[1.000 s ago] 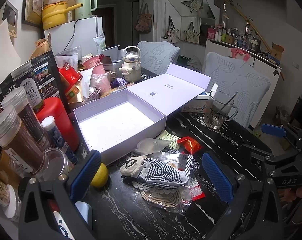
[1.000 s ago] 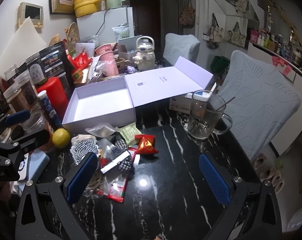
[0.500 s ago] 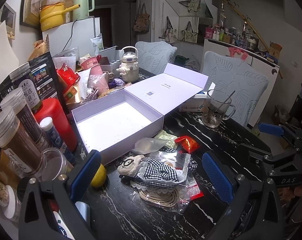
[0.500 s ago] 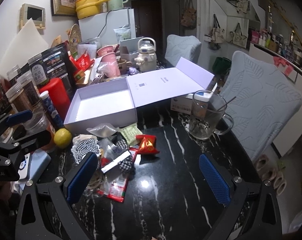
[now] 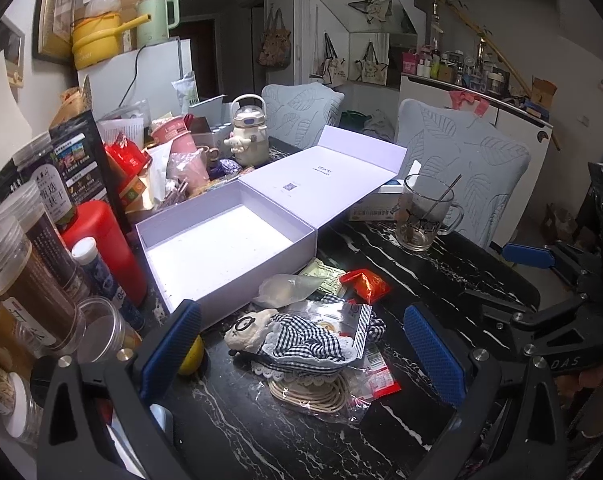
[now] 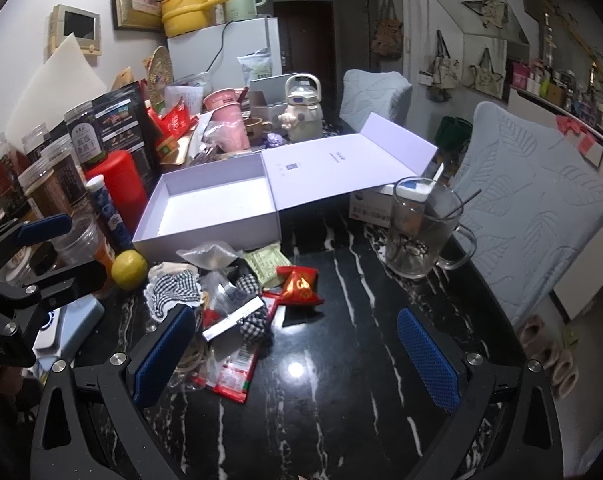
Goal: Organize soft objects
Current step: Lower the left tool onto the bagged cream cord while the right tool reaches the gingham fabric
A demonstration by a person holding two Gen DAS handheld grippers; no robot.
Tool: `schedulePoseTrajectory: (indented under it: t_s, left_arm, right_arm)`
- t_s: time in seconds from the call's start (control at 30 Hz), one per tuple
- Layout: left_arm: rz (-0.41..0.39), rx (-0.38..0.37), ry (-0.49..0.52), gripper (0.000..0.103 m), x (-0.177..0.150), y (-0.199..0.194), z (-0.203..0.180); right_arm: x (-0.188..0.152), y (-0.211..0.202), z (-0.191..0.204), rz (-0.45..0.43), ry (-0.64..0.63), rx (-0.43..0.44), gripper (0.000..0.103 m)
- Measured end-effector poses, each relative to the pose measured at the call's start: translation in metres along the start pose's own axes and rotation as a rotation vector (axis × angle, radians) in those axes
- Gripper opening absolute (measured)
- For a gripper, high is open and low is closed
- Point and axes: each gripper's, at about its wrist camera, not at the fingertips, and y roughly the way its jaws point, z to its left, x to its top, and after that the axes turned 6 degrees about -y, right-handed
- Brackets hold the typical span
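Note:
A small plush doll in a black-and-white checked dress (image 5: 297, 336) lies on the black marble table, just in front of an open, empty lavender box (image 5: 221, 248). Around the doll lie clear plastic bags (image 5: 285, 286), a red packet (image 5: 365, 280) and a green sachet (image 5: 325, 274). My left gripper (image 5: 301, 348) is open and empty, hovering over the doll. My right gripper (image 6: 297, 356) is open and empty, to the right of the pile (image 6: 221, 300). The box also shows in the right wrist view (image 6: 213, 208).
Jars (image 5: 25, 264), a red canister (image 5: 101, 240) and a blue tube (image 5: 101, 276) crowd the left. A lemon (image 6: 129, 268) lies by the box. A glass mug with a straw (image 6: 421, 232) stands right. Two padded chairs (image 6: 533, 200) stand behind the table.
Both grippers have drifted slightly back and up; the view has shifted a little. Nothing on the table has moved, and both grippers stay open.

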Motion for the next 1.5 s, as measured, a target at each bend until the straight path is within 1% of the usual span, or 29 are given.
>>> schedulePoseTrajectory:
  t_s: [0.1,0.2,0.37,0.47,0.6,0.77,1.0,1.1,1.23,1.43,1.5]
  left_arm:
    - [0.012,0.008,-0.002,0.103,-0.003,0.003,-0.003]
    - [0.039,-0.001,-0.023,0.103,-0.007,0.008,-0.002]
    - [0.079,0.005,-0.057,0.103,-0.018,0.018,-0.002]
    - [0.130,0.003,-0.073,0.103,-0.028,0.031,-0.004]
    - [0.171,0.005,-0.102,0.103,-0.040,0.044,-0.005]
    - [0.151,0.036,-0.164,0.103,-0.052,0.051,-0.004]
    - [0.194,0.048,-0.257,0.103,-0.072,0.075,0.000]
    - [0.209,0.067,-0.293,0.103,-0.076,0.085,0.003]
    - [0.236,0.069,-0.347,0.103,-0.081,0.101,0.008]
    - [0.229,0.097,-0.371,0.103,-0.079,0.112,0.009]
    - [0.241,0.107,-0.376,0.103,-0.081,0.119,0.011]
  right_arm:
    - [-0.003,0.002,-0.003,0.002,0.001,0.007,0.103]
    - [-0.005,0.004,-0.006,0.004,0.000,0.016,0.103]
    - [-0.012,0.009,-0.008,0.011,-0.010,0.039,0.103]
    - [-0.018,0.016,-0.008,0.023,-0.022,0.047,0.103]
    - [-0.025,0.027,-0.012,0.044,-0.023,0.073,0.103]
    - [-0.034,0.039,-0.021,0.070,-0.022,0.091,0.103]
    - [-0.046,0.056,-0.034,0.106,-0.013,0.098,0.103]
    - [-0.051,0.064,-0.039,0.129,0.006,0.118,0.103]
    - [-0.057,0.071,-0.041,0.149,0.002,0.122,0.103]
    - [-0.060,0.081,-0.040,0.170,0.001,0.138,0.103]
    - [-0.061,0.082,-0.039,0.175,0.004,0.145,0.103]
